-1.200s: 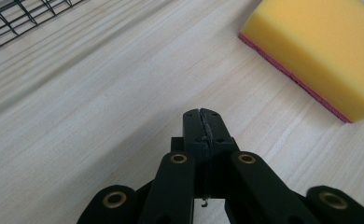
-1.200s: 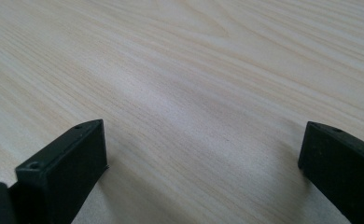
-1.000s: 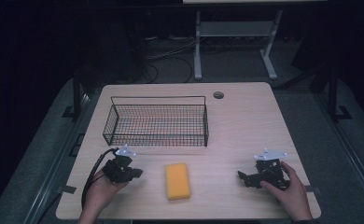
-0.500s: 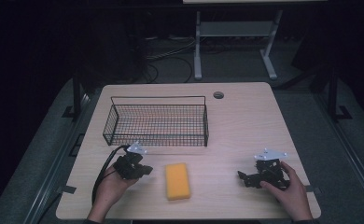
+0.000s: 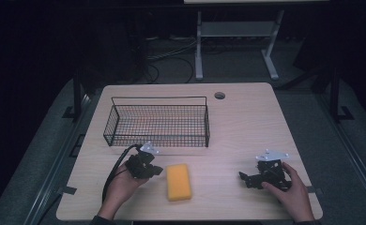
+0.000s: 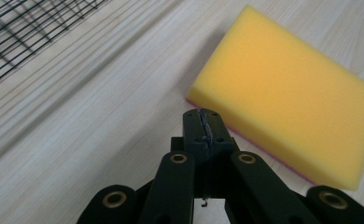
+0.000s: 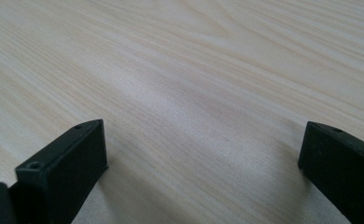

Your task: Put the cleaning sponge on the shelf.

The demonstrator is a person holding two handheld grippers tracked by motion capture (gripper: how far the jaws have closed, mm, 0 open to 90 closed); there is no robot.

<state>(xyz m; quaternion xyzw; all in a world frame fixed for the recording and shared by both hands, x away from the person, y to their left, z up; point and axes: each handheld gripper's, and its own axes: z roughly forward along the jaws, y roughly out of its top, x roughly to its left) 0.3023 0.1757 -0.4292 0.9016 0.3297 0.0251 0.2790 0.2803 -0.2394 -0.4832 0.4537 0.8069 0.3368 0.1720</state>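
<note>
A yellow sponge lies flat near the table's front edge, with a thin pink layer on its underside. My left gripper sits just left of the sponge, jaws shut and empty, tips close to the sponge's near corner. My right gripper rests low over the table at the front right, held by a hand. Its jaws stand wide open with only bare wood between them.
A black wire basket stands behind the sponge at the back left, empty. A round cable hole sits near the table's far edge. The wooden table ends close in front of both hands.
My left gripper has moved right across the table toward the sponge. The right gripper and the sponge have stayed put.
</note>
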